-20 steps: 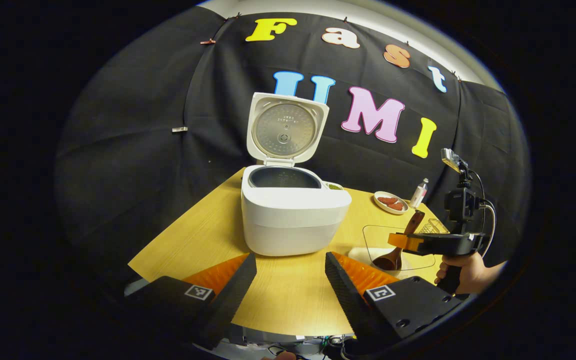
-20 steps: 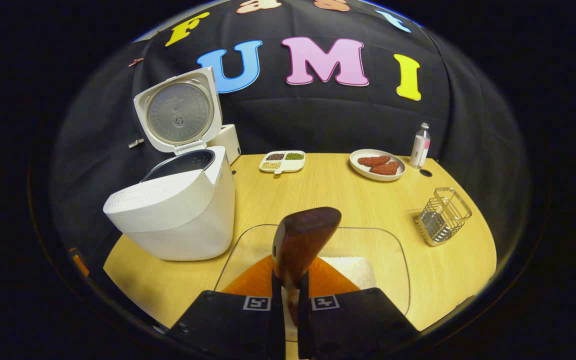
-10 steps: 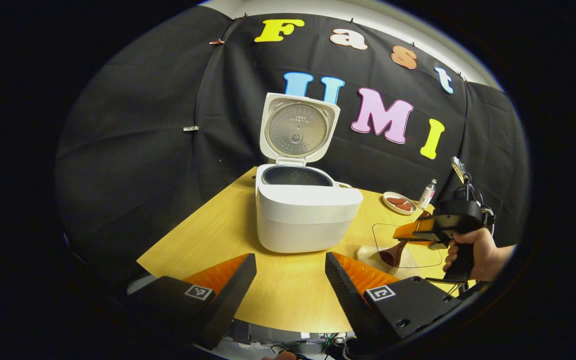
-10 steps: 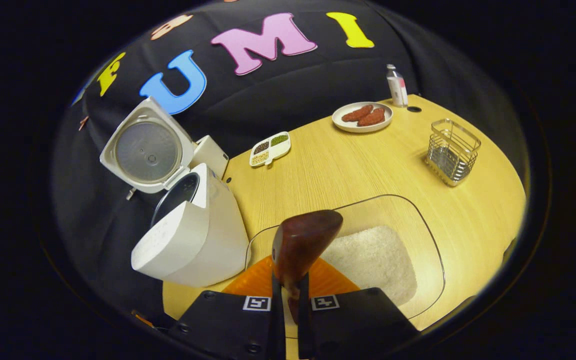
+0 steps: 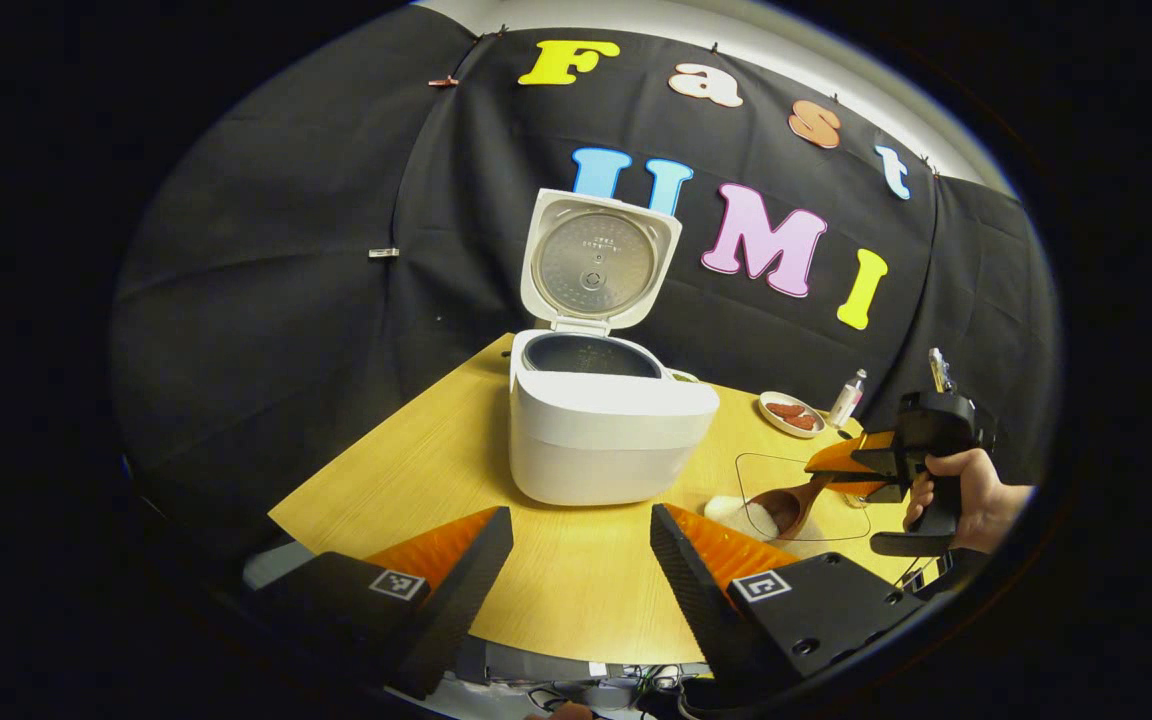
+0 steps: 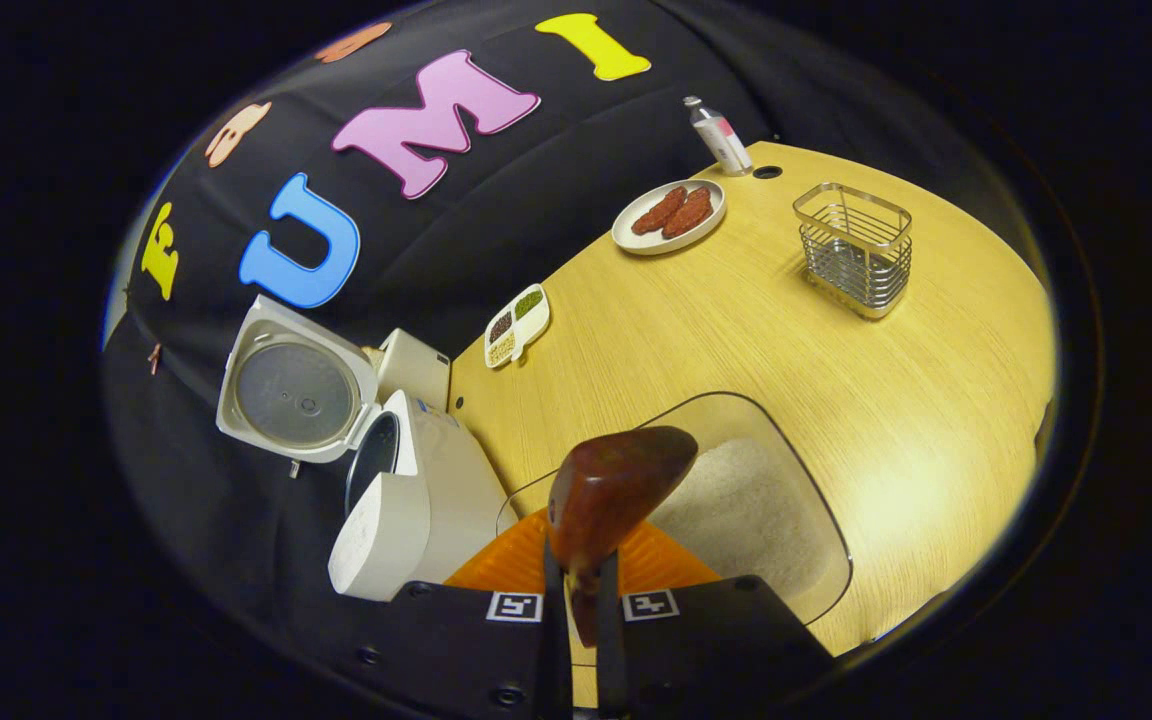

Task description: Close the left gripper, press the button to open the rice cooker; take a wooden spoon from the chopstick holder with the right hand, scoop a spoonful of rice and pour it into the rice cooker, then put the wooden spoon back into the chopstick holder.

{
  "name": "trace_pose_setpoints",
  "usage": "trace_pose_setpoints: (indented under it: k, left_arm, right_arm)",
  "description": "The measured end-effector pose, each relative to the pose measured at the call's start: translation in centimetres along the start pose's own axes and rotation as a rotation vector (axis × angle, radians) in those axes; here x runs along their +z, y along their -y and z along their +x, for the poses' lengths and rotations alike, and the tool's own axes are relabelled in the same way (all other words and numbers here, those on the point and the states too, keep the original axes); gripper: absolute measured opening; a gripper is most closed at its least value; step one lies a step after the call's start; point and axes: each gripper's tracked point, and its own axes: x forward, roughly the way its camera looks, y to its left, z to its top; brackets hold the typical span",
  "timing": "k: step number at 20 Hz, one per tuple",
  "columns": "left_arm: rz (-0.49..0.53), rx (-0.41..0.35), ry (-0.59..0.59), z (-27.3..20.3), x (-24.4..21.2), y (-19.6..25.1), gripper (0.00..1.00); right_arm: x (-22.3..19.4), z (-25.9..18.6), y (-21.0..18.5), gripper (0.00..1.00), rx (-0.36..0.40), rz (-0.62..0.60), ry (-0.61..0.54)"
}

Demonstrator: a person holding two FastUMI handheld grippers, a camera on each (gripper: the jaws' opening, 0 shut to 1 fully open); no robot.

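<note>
The white rice cooker [image 5: 604, 435] stands on the table with its lid [image 5: 598, 262] raised and its dark inner pot exposed. My left gripper [image 5: 581, 560] hovers open in front of it, holding nothing. In the right gripper view, my right gripper [image 6: 581, 600] is shut on the handle of the dark wooden spoon [image 6: 616, 490], rolled to one side above the glass dish [image 6: 829, 560] of white rice [image 6: 736, 495]. From the left gripper view, the spoon [image 5: 784, 506] dips bowl-down into that dish, with the right gripper [image 5: 826, 468] held by a hand [image 5: 971, 500]. The cooker [image 6: 416, 505] lies left of the dish.
A wire chopstick holder [image 6: 856, 245] stands at the far right of the wooden table [image 6: 736, 330]. A plate of red food [image 6: 668, 215], a small bottle [image 6: 719, 135] and a divided dish of beans [image 6: 516, 325] line the back. A white box [image 6: 414, 365] sits behind the cooker.
My right gripper has rolled and swung, tilting the spoon's bowl lower into the rice dish. The left gripper has drawn back slightly and stays open. The cooker lid stays up.
</note>
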Motion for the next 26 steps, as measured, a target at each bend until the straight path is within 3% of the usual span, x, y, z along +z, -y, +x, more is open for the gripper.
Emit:
trace_pose_setpoints:
  k: [6, 12, 19, 26]
  left_arm:
    - [-0.005, -0.034, 0.004, -1.0, -0.5, 1.6, 0.95]
    - [0.006, -0.042, 0.014, -1.4, -0.7, 2.1, 0.96]
    - [-0.031, 0.005, 0.03, -2.0, -1.0, 1.6, 0.96]
    - [-0.031, 0.055, 0.04, -2.0, -0.1, 0.0, 0.96]
  right_arm:
    - [2.9, -1.5, 1.8, 0.14, -0.005, 0.172, 0.03]
    - [6.5, -3.3, 0.5, 0.14, 0.055, 0.286, 0.074]
    - [10.4, -4.6, -5.2, 0.14, 0.167, 0.332, 0.105]
    - [12.0, -2.3, -13.5, 0.14, 0.268, 0.336, 0.091]
